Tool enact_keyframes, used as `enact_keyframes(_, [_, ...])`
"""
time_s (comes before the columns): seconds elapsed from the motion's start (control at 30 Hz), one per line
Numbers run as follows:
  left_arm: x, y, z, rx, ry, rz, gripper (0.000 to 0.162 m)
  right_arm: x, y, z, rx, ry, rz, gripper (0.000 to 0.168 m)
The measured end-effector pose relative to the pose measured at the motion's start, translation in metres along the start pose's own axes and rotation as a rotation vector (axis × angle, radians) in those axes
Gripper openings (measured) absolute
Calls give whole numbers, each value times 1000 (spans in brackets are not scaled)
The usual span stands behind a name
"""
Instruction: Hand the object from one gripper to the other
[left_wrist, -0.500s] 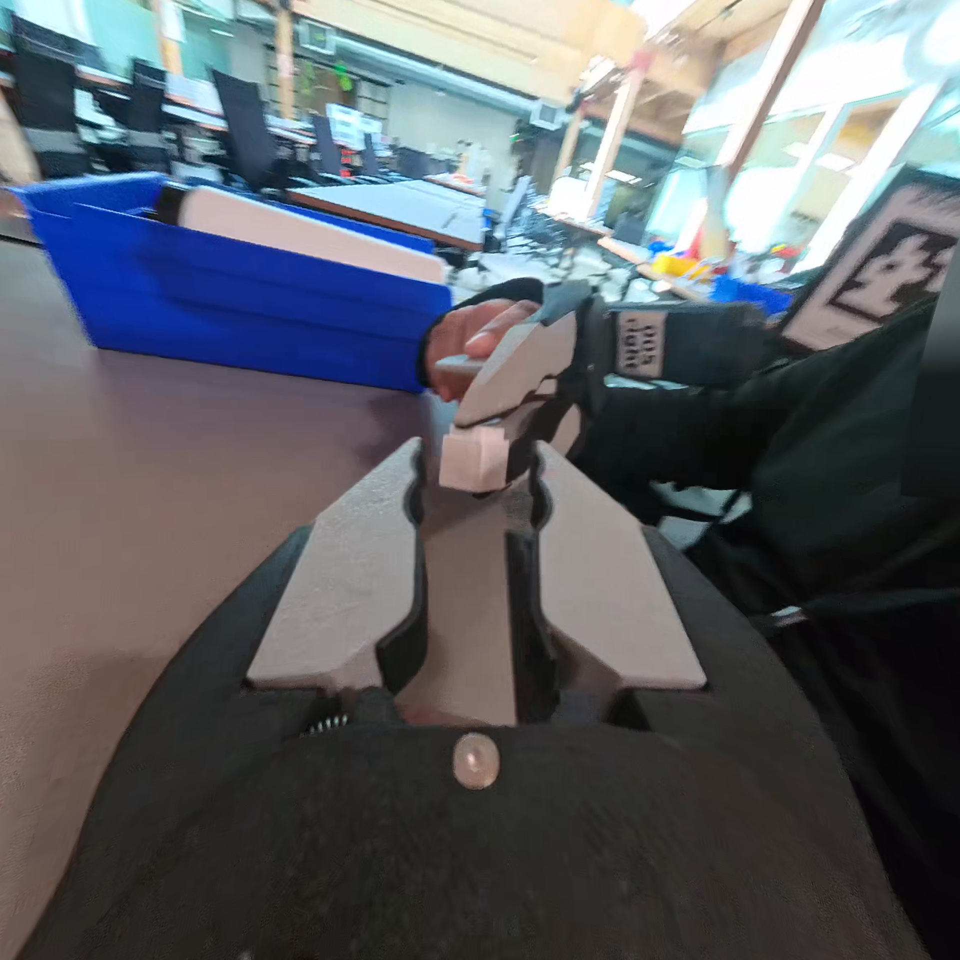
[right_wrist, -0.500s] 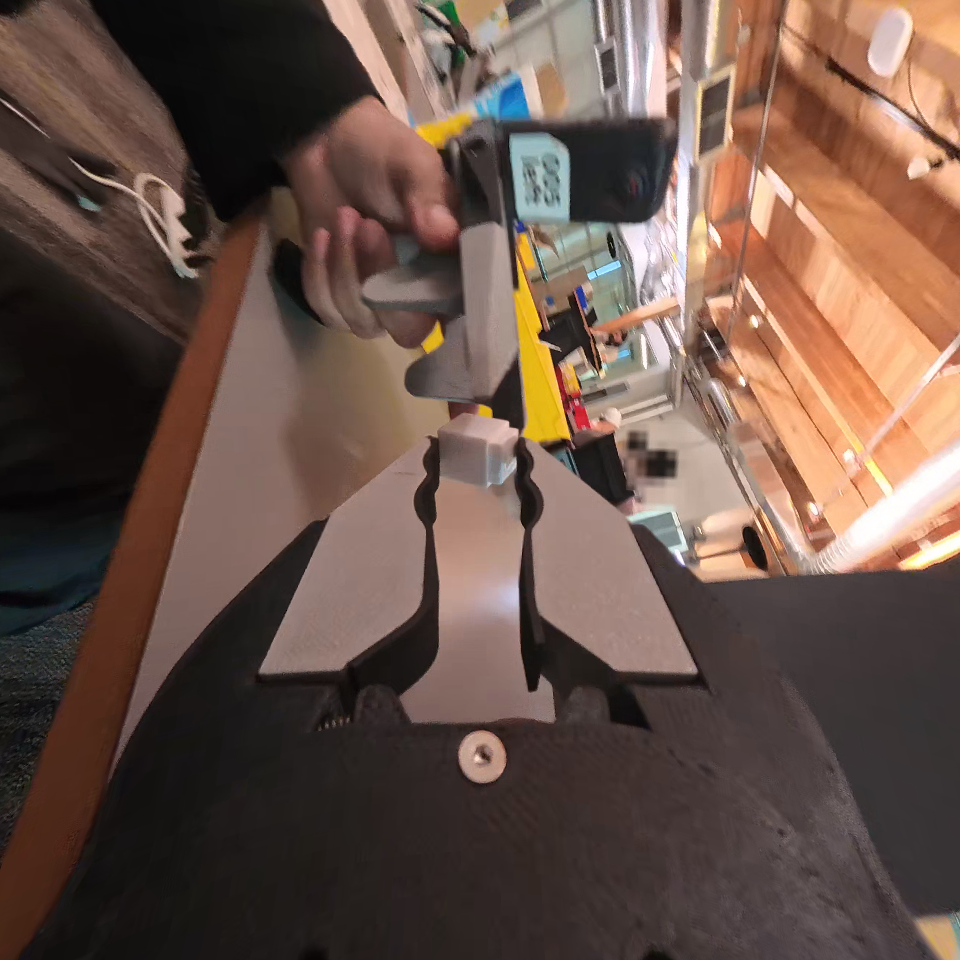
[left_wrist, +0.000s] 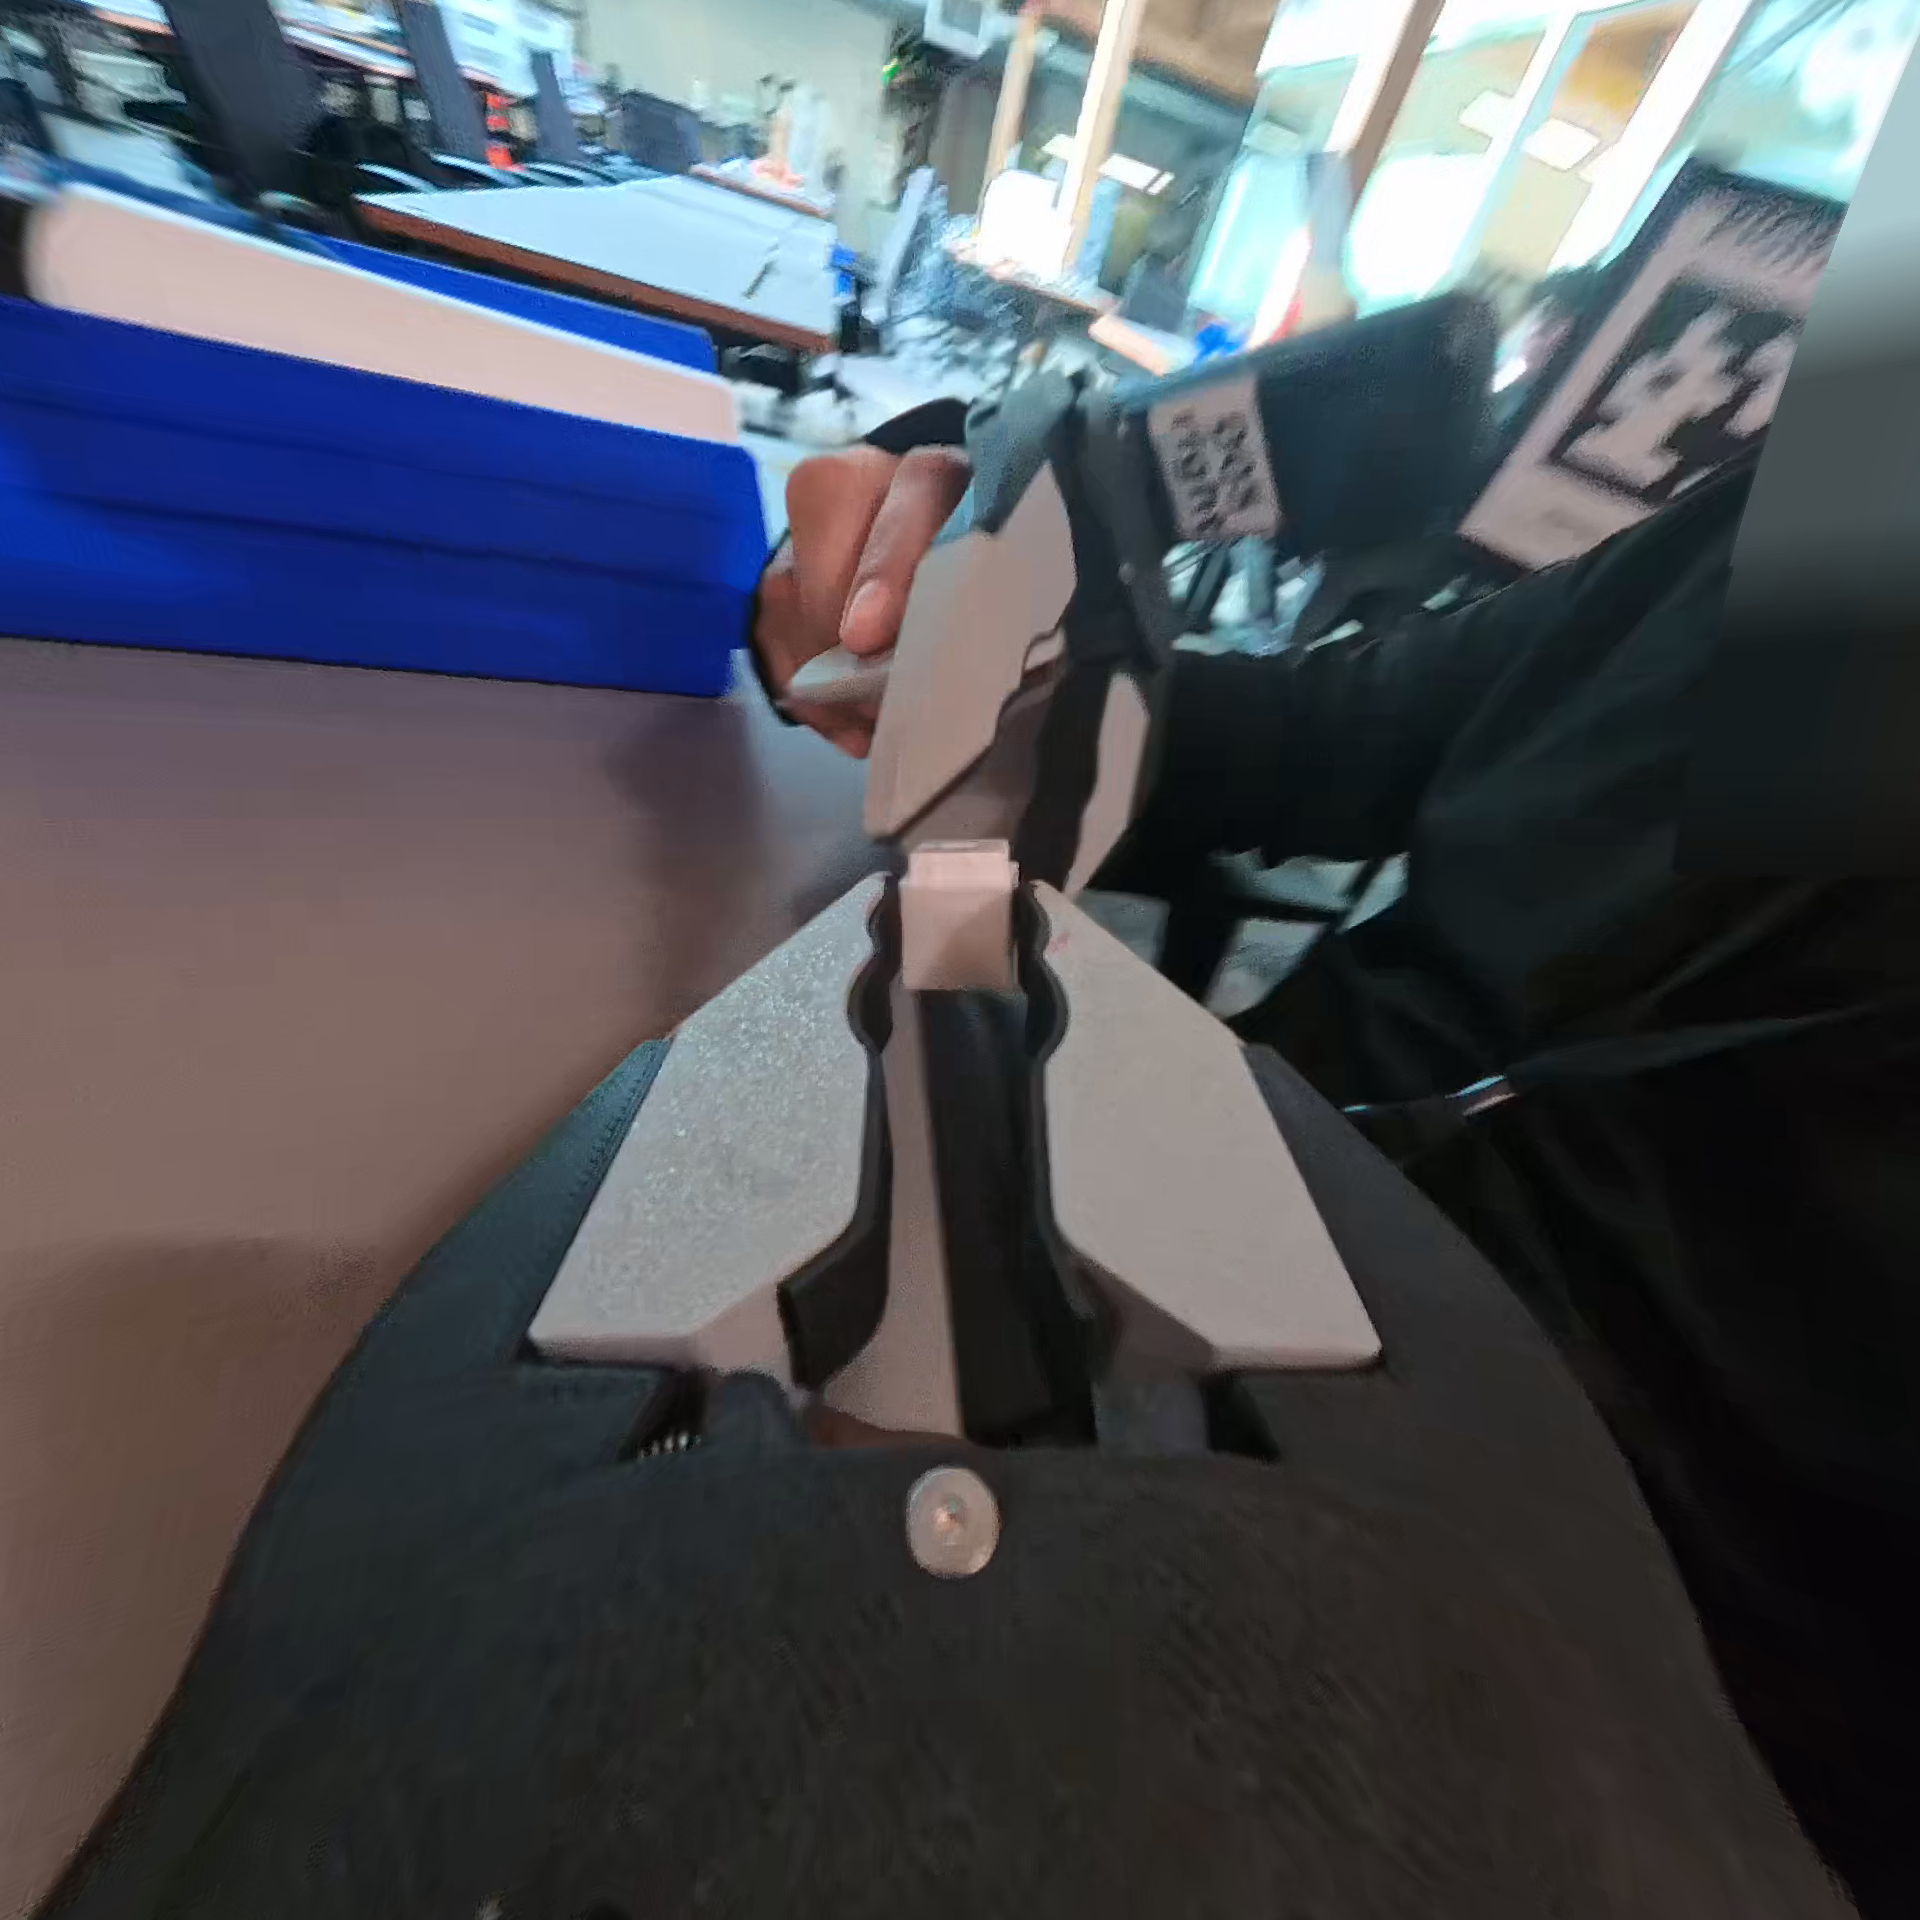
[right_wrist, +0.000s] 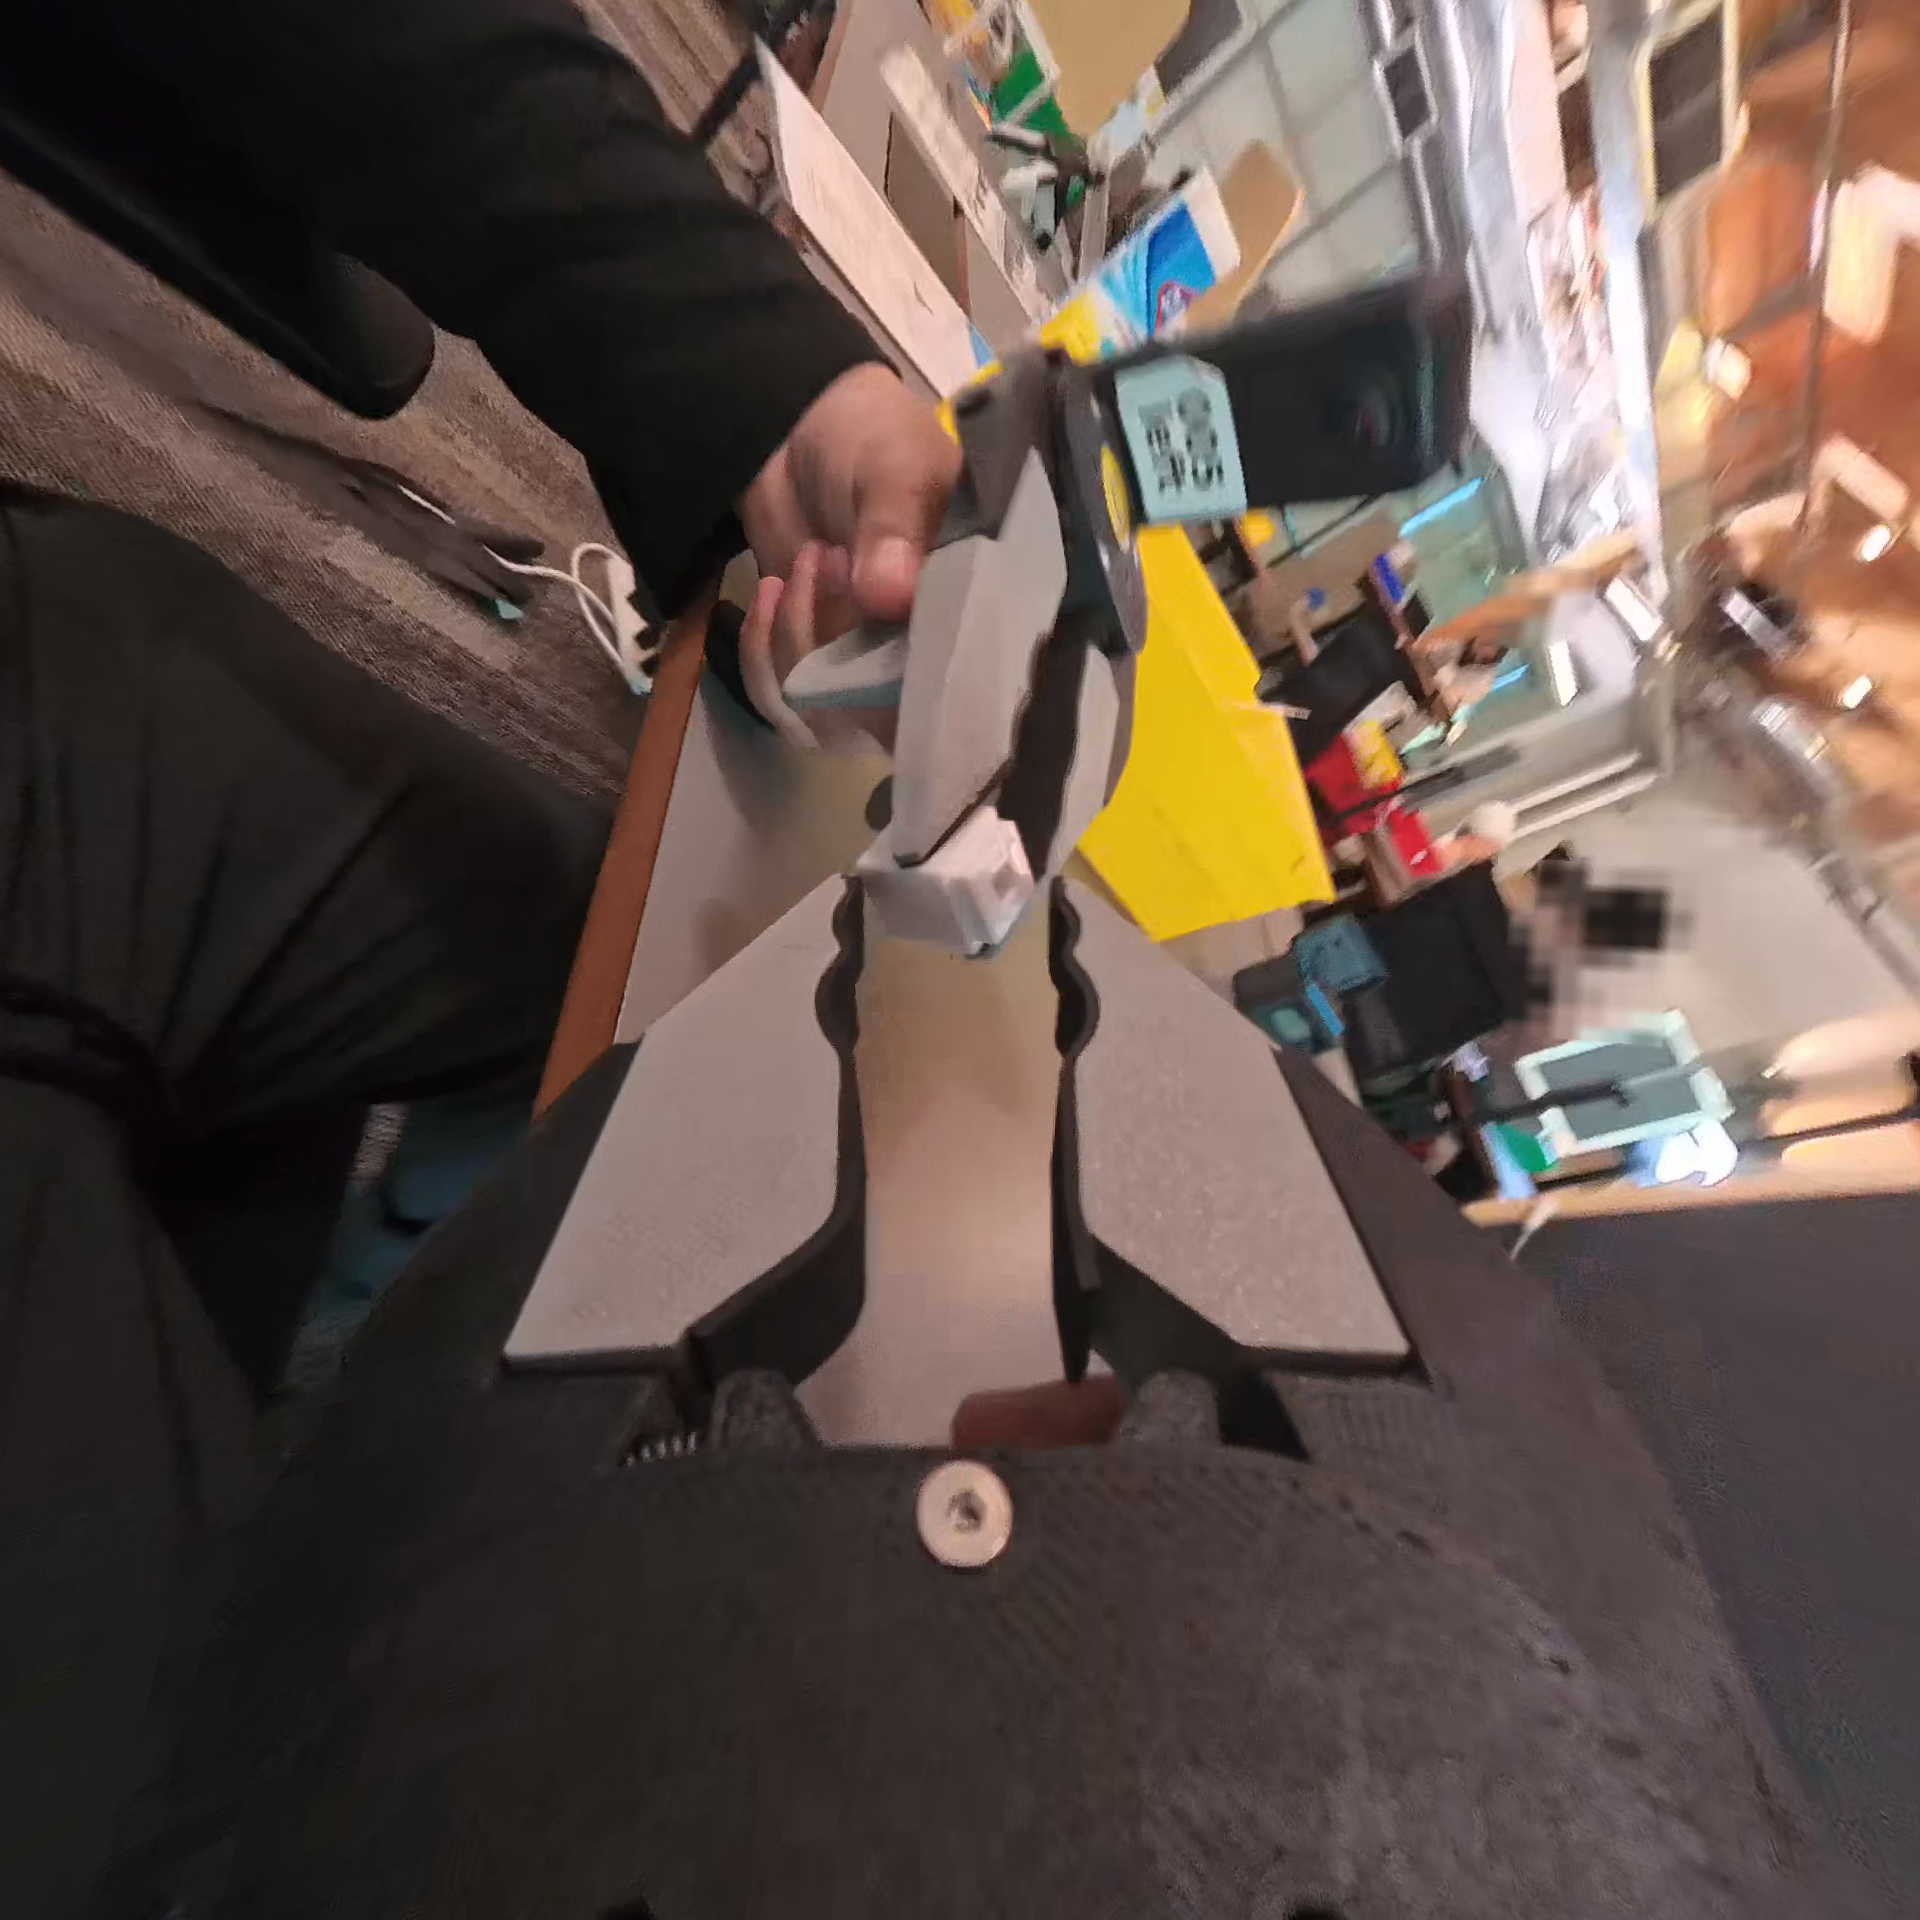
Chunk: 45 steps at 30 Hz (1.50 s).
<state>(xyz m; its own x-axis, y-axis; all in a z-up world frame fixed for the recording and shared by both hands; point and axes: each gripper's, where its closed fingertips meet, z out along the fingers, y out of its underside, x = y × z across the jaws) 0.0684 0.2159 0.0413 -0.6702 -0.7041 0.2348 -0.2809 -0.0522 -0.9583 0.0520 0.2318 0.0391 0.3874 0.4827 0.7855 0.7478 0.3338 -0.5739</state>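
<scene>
Pinching the small white plastic cube (left_wrist: 958, 928) between its fingertips, my left gripper (left_wrist: 956, 914) holds its jaws closed against the block's two sides, with the cube sitting right at the front of the jaw gap. Just beyond those tips, my right gripper (left_wrist: 997, 821) points down at the cube from above, its grey fingers (left_wrist: 961, 665) ending at the cube's top face; from this side I cannot tell whether they touch it. In the right wrist view the same cube (right_wrist: 948, 883) sits at the mouth of my right gripper (right_wrist: 951, 914), whose jaws stand spread wider than the block, with a gap showing on each side, so they grip nothing. There the left gripper (right_wrist: 961, 831) comes in from ahead, its grey fingers (right_wrist: 966, 675) clamped across the cube, and a hand (right_wrist: 847, 520) in a black sleeve (right_wrist: 582, 239) holds its handle. Left of the left jaws lies the grey tabletop (left_wrist: 312, 883), and farther ahead on that side stands a blue plastic bin (left_wrist: 364, 540). Ahead and to the right of the right jaws sits a yellow plastic bin (right_wrist: 1195, 769). Both views are motion-blurred.
</scene>
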Motion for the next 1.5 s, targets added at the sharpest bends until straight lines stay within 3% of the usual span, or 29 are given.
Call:
enact_keyframes(0.1, [-21,-4,-6,-90,-269,286,20,6,0,-11,-5,-67,281,65])
enact_keyframes(0.17, [-26,-10,-9,-139,-423,527,20,16,-3,-19,7,-123,533,76])
enact_keyframes(0.27, [-20,-30,-5,-101,-605,921,19,38,-1,-26,77,-152,924,59])
enact_keyframes(0.37, [-22,-43,-6,-191,-882,1357,19,41,3,-27,153,-276,1257,58])
enact_keyframes(0.43, [-13,-47,1,-219,-961,1557,20,30,-2,-28,160,-413,1364,61])
enact_keyframes(0.5, [6,-51,10,-149,-959,1706,19,19,-10,-26,166,-513,1434,61])
enact_keyframes(0.6, [21,-59,13,-70,-980,1810,19,17,-25,-26,266,-609,1485,56])
enact_keyframes(0.77, [23,-62,13,52,-876,1567,19,26,-32,-26,328,-482,1239,49])
enact_keyframes(0.8, [23,-62,13,74,-853,1513,19,29,-34,-26,339,-445,1177,44])
enact_keyframes(0.83, [22,-64,12,94,-849,1476,19,28,-38,-29,354,-440,1126,27])
enact_keyframes(1.03, [10,-65,13,100,-834,1308,20,35,-33,-30,303,-344,1039,27])
enact_keyframes(1.23, [4,-63,3,172,-521,665,46,55,-5,-38,181,-148,912,27])
enact_keyframes(1.33, [-25,-60,-6,177,-463,165,49,59,14,-37,22,-3,684,27])
enact_keyframes(1.37, [-26,-57,-3,182,-386,13,56,59,21,-35,-49,42,579,27])
enact_keyframes(1.4, [-25,-57,-1,199,-315,-101,52,57,26,-33,-114,77,477,27])
enact_keyframes(1.43, [-25,-56,2,211,-271,-168,43,55,29,-30,-170,107,391,27])
enact_keyframes(1.5, [-26,-48,9,172,-251,-200,45,51,29,-24,-229,139,262,27])
